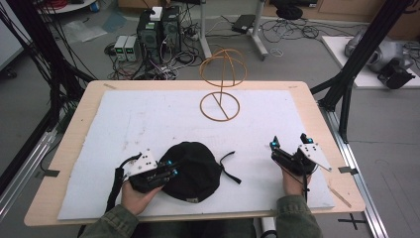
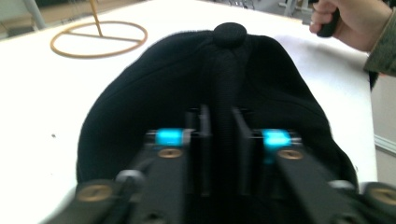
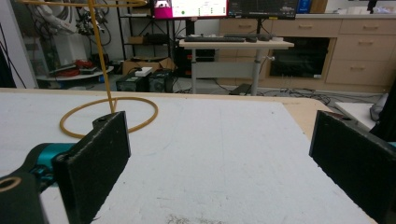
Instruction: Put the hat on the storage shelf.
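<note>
A black cap [image 1: 195, 168] with a top button lies on the white mat [image 1: 148, 124] near the front edge, its strap trailing to the right. My left gripper [image 1: 172, 167] reaches into the cap's left side. In the left gripper view the cap [image 2: 224, 70] spreads ahead, and my left gripper [image 2: 222, 140] is shut on a raised fold of its fabric. My right gripper [image 1: 288, 141] rests on the mat to the cap's right. In the right gripper view its jaws [image 3: 219, 154] stand wide open with only bare mat between them.
A yellow wire stand [image 1: 220, 104] with a ring base and hoop top stands at the mat's far middle; its ring base [image 3: 109, 112] lies ahead-left of the right gripper. The wooden table [image 1: 74, 134] borders the mat. Black frame posts flank both sides.
</note>
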